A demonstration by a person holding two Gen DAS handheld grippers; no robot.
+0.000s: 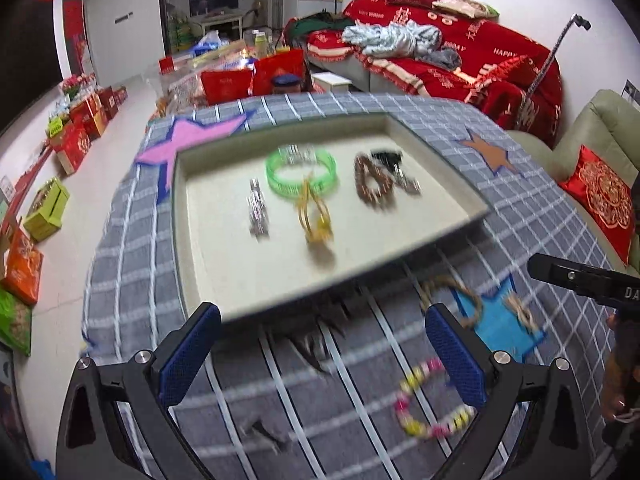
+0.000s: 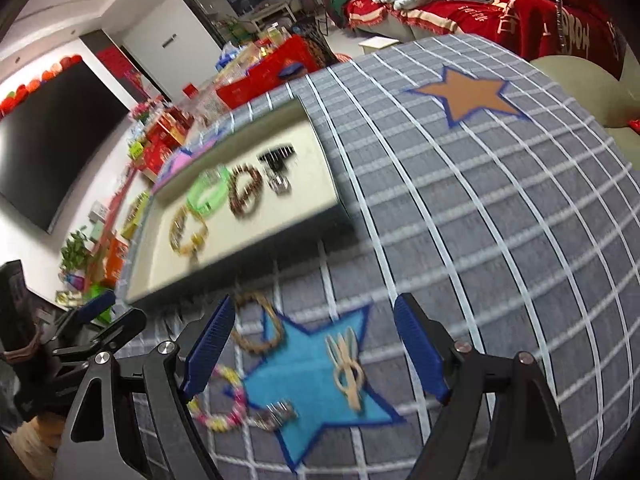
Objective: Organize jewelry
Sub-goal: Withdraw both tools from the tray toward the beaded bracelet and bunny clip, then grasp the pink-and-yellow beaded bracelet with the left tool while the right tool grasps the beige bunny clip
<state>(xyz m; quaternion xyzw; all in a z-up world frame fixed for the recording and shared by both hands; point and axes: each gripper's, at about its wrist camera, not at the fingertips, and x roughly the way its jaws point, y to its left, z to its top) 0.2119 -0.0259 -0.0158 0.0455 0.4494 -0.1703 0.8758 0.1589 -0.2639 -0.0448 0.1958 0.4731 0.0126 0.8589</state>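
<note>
Both tongs stand wide open and empty: the left gripper [image 1: 320,356] hangs over the grey checked cloth [image 1: 132,280] with the beige tray [image 1: 216,248] of bracelets ahead and a pink-yellow bead bracelet [image 1: 430,404] between its fingers, while the right gripper [image 2: 316,356] brackets a tan hair clip [image 2: 347,364] on the blue star [image 2: 304,384].

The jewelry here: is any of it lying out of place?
Yes. Most pieces sit in the cream tray, but several lie loose on the checked cloth in front of it: a pink and yellow bead bracelet, a brown beaded ring and a tan clip on the blue star.
</note>
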